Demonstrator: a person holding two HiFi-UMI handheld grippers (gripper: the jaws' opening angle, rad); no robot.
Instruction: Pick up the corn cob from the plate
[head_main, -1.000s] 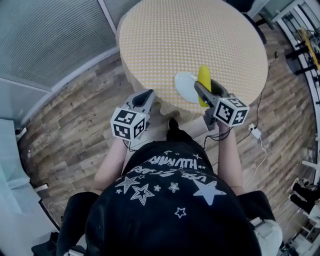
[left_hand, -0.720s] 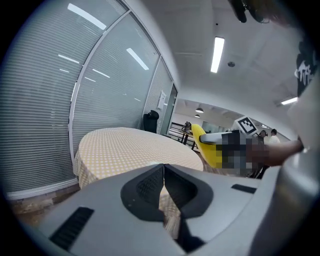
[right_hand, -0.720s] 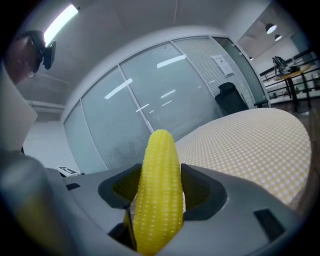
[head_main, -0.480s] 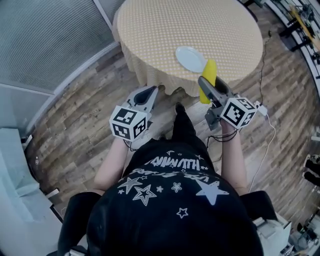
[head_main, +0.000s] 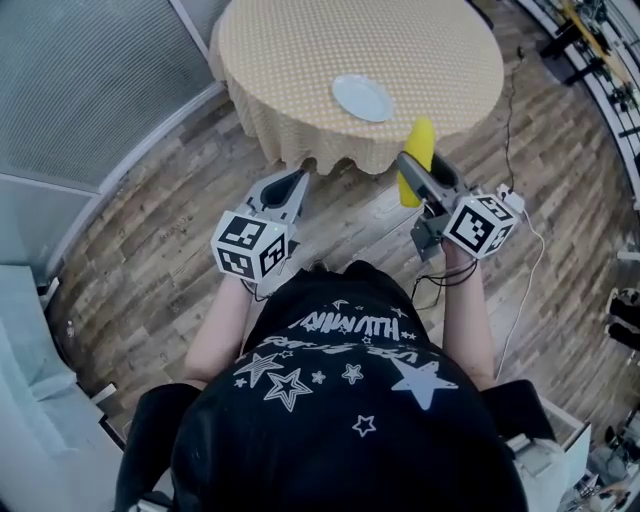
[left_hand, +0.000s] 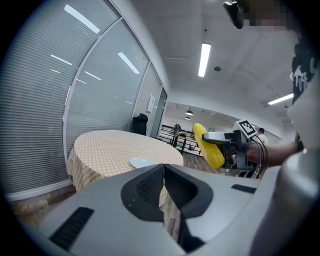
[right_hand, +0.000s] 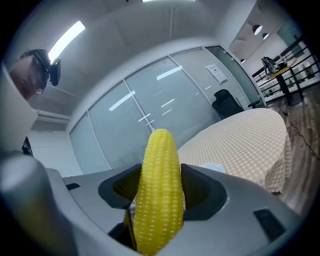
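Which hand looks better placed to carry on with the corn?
Right, I'd say: the right gripper clamps the corn cob, clear of the plate. The left gripper is shut and empty.

**Cob's lower end lost behind the tongs**

In the right gripper view, the corn cob (right_hand: 159, 200) runs down between the jaws of the right tongs (right_hand: 160, 172). Its lower end is lost at the picture's bottom edge. Beyond those tongs the plate (right_hand: 214, 168) shows only as a pale sliver past the cob.

In the left gripper view, the grey body of the left tongs (left_hand: 163, 175) hides the lower front of the bench (left_hand: 115, 145).

In the head view, the bench's far side is cut off by the top edge. The racks (head_main: 590, 50) well beyond the right tongs are too small to make out.
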